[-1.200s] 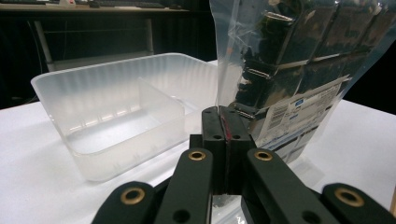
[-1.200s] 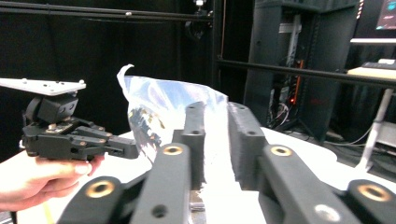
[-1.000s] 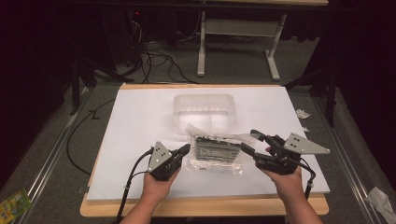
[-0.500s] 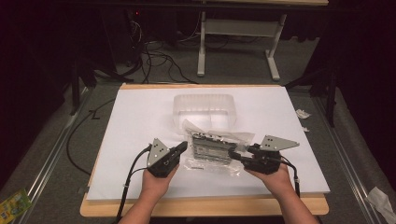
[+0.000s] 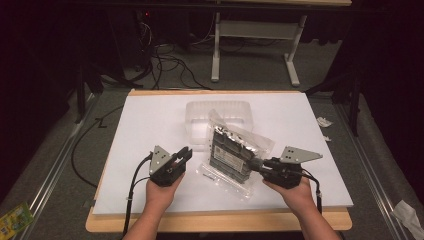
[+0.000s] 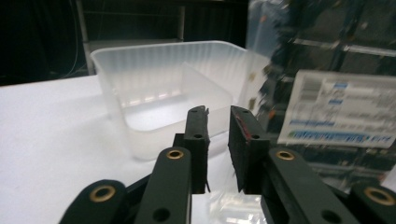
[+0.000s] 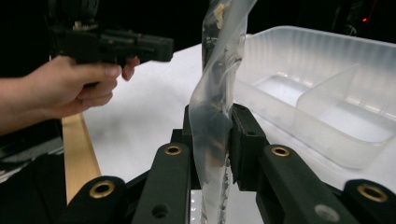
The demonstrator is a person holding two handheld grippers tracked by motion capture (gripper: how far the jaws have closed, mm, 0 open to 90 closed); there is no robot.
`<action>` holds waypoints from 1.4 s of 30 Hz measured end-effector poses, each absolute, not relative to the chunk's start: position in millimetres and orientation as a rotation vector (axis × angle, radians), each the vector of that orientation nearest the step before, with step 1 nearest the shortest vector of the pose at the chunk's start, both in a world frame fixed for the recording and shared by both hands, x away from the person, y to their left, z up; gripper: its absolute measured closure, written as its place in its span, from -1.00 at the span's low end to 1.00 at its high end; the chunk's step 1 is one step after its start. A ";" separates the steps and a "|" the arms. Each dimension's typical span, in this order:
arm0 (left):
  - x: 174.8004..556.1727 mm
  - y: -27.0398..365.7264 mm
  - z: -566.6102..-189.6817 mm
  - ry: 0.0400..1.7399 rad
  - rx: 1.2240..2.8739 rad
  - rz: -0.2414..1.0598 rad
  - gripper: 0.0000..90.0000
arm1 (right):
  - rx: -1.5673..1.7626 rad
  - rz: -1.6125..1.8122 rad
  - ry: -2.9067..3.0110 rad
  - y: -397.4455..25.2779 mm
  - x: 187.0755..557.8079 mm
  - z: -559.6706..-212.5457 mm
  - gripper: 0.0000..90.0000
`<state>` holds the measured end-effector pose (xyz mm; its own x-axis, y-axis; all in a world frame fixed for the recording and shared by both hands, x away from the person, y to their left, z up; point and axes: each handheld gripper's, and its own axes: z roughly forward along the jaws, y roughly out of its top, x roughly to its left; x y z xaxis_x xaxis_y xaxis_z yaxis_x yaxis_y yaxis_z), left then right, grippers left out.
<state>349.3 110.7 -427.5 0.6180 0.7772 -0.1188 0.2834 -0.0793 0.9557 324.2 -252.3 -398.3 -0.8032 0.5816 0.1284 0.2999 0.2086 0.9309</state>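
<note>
A clear plastic bag holding a dark, silver-labelled module stands tilted up on the white sheet, in front of a translucent two-compartment container. My right gripper is shut on the bag's right edge; in the right gripper view the film rises from between the jaws of the right gripper. My left gripper sits just left of the bag, open by a narrow gap, with nothing in it. In the left gripper view, the left gripper faces the container, with the bag to its right.
The white sheet covers a wooden table whose front edge shows. Cables and a table frame lie on the floor beyond. Paper scraps lie right of the table, a green packet at the lower left.
The right gripper has swung left and raised the bag's right edge, so the bag went from lying flat to tilted up. The left gripper has hardly moved.
</note>
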 end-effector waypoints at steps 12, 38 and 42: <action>320.9 154.6 -426.9 0.928 1.780 0.592 0.10 | 0.871 1.698 2.094 -252.9 312.7 -371.9 0.78; 317.3 161.6 -430.2 0.905 1.782 0.544 -0.06 | 0.862 1.558 1.884 -185.6 402.0 -302.2 0.77; 317.2 162.5 -430.1 0.902 1.783 0.537 -0.06 | 0.861 1.498 1.917 -172.8 429.8 -305.6 0.77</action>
<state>317.2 162.5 -430.1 0.6197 0.7831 -0.0521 0.3272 -0.1975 0.9241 429.8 -172.8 -305.6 -0.6411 0.7666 -0.0372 0.1489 0.1717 0.9738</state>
